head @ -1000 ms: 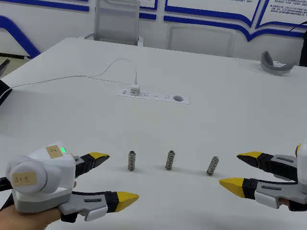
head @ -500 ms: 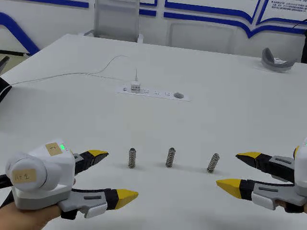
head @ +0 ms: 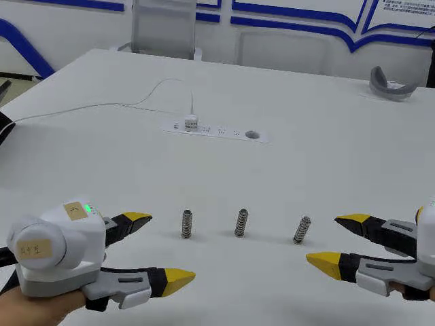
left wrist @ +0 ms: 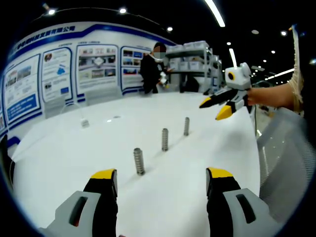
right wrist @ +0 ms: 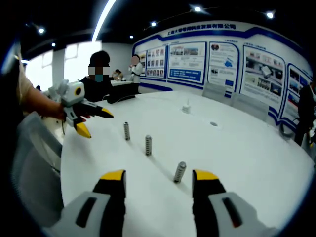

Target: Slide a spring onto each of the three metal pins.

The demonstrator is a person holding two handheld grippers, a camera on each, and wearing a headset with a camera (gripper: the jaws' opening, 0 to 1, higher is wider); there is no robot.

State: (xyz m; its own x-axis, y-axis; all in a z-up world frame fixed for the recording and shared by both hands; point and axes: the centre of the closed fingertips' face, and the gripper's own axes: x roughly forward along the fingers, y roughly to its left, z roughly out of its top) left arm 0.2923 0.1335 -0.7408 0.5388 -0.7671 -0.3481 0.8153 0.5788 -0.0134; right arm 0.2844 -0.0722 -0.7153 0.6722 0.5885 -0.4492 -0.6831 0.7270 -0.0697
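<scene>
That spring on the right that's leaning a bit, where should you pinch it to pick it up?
Pinch the leaning spring around the middle of its coils, coming in level from its right, where the open right gripper points at it. It is thin and stands nearly upright, so the fingers can close across its width; gripping the very top would likely tip it further.

Your left gripper [head: 160, 246] has a pale grey housing with a tan handwritten label [head: 76, 212] and a small green light [head: 88, 208] on top. Its jaws are black with grey side plates and pointed yellow tips. Your right gripper [head: 338, 239] matches in colour. You wear a pale sleeve [left wrist: 297, 69] on your right arm.
</scene>
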